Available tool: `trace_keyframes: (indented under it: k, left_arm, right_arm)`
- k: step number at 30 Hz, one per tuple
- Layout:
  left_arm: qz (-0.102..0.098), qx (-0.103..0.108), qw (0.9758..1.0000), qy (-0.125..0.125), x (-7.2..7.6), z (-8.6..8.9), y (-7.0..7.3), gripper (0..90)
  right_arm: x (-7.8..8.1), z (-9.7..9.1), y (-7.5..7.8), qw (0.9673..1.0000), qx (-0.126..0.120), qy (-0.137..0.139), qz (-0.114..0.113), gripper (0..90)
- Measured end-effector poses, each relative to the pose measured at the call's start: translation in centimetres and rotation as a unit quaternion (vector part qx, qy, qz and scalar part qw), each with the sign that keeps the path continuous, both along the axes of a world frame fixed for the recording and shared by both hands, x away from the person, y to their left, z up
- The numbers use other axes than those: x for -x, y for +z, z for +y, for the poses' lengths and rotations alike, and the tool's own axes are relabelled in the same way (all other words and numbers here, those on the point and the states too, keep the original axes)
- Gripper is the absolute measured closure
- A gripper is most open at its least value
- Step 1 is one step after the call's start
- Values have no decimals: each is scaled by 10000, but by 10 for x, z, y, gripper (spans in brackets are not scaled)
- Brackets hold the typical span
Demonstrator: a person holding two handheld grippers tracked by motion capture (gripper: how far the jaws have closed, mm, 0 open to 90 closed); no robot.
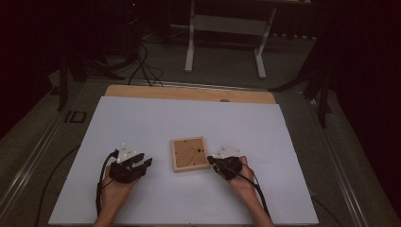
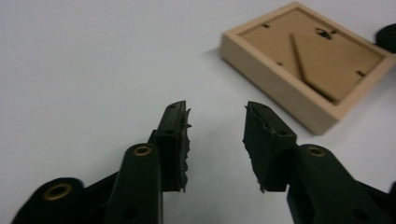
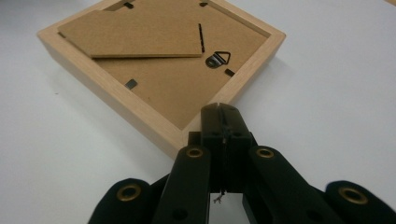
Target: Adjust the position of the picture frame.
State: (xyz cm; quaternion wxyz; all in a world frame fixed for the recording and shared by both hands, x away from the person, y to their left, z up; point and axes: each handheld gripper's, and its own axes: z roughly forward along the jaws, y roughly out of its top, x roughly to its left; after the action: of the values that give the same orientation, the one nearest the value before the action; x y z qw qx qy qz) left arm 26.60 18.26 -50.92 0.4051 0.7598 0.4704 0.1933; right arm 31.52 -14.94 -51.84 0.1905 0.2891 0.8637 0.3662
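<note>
One small square picture frame of pale wood (image 1: 190,153), lying back-side up, flat on the white sheet (image 1: 156,123) covering the worktop, near the person's edge and roughly midway between the two hands. Square, so no long axis to speak of; sides turned slightly off the sheet's edges in the high view. Brown fibreboard backing (image 3: 159,56) set inside the wooden rim, with a fold-out stand leaf lying flat on it, a small metal hanger loop (image 3: 218,59) near one corner, and little dark retaining tabs along the inner edge. Nothing else inside the frame.

Two grippers, one per hand. Left hand-held gripper (image 1: 142,164) (image 2: 217,135) released, jaws standing apart with bare sheet between them, nothing pinched; well clear of the frame, which sits ahead and to the right in the left gripper view (image 2: 306,63). Right hand-held gripper (image 1: 211,161) (image 3: 223,119) clenched, both black jaws pressed together with nothing between them, tips right at the frame's near corner, at or just over the wooden rim; actual contact cannot be told. A cable trailing back along each forearm.

Strip of bare wooden board (image 1: 189,93) exposed beyond the sheet's far edge. White metal stand (image 1: 227,38) on the grey floor behind.
</note>
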Motion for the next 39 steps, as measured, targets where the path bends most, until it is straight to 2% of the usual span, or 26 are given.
trace_keyframes:
  k: [6,11,15,20,28,34,39]
  left_arm:
    - [-40,44,9995,-307,4,-14,1,672]
    - [-73,-50,9978,-656,7,-28,1,752]
    - [-48,-168,9952,-959,9,-39,-1,825]
    - [-63,-226,9931,-1151,11,-50,-2,889]
    - [-29,-523,9875,-1489,12,-67,-8,892]
    - [53,-871,9847,-1509,8,-75,-16,892]
    - [93,-1007,9849,-1406,6,-76,-19,892]
  right_arm:
    - [3,5,0,10000,-18,60,-6,896]
    - [4,6,-1,10000,-19,80,-9,892]
    - [4,5,0,10000,-66,69,-5,858]
    - [5,4,1,9999,-111,66,-64,832]
    - [6,2,4,9998,-186,3,-102,812]
    - [7,-2,5,9996,-250,-42,-105,807]
    - [7,-3,6,9995,-282,-58,-109,806]
